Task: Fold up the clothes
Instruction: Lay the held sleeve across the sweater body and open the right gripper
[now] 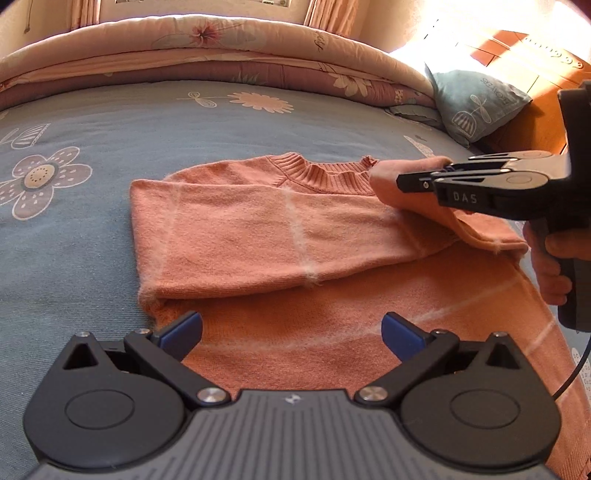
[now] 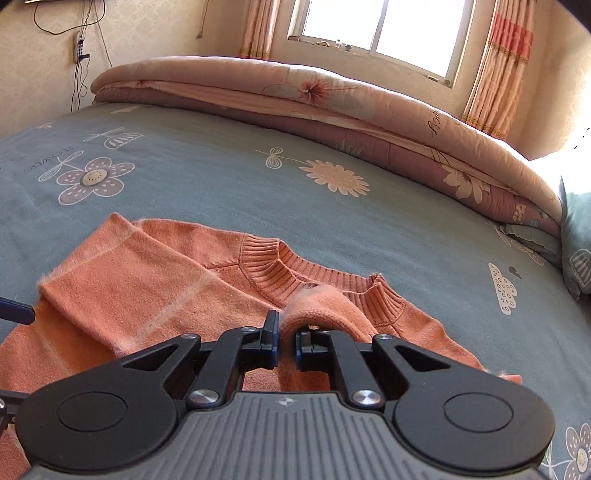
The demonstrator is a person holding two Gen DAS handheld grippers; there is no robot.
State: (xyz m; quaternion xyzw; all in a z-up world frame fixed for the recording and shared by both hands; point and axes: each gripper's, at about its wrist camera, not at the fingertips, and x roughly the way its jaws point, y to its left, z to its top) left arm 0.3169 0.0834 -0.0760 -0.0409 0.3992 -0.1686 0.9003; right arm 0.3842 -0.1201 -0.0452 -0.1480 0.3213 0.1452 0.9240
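Orange knit sweater (image 1: pixel 258 229) w/ pale fuzzy stripes lies flat on the blue-grey floral bedsheet (image 1: pixel 74 258), ribbed collar (image 1: pixel 328 175) toward the far side of the bed. Going left to right in the left wrist view: a big purple flower print on the sheet, then the sweater's left sleeve (image 1: pixel 221 236) folded across the chest, then the right gripper (image 1: pixel 410 183) coming in from the right edge w/ a hand (image 1: pixel 550 266) on its handle. Left gripper (image 1: pixel 291 334) sits low over the sweater's lower body, blue-padded fingers (image 1: pixel 183 332) spread wide, nothing between them; whether they touch the knit is hard to say from this angle. In the right wrist view the right gripper (image 2: pixel 285 343) has its fingers pinched nearly together on a raised fold of the right sleeve (image 2: pixel 317 306), lifted just in front of the collar (image 2: pixel 295 273), the cuff end draping down behind the fingers. Behind the sweater, a folded pink floral quilt (image 2: pixel 295 96) runs along the far edge of the bed; a blue pillow (image 1: pixel 476 107) sits at the right, by a wooden headboard (image 1: pixel 524 66). Window (image 2: pixel 380 29) & curtains (image 2: pixel 495 62) beyond.
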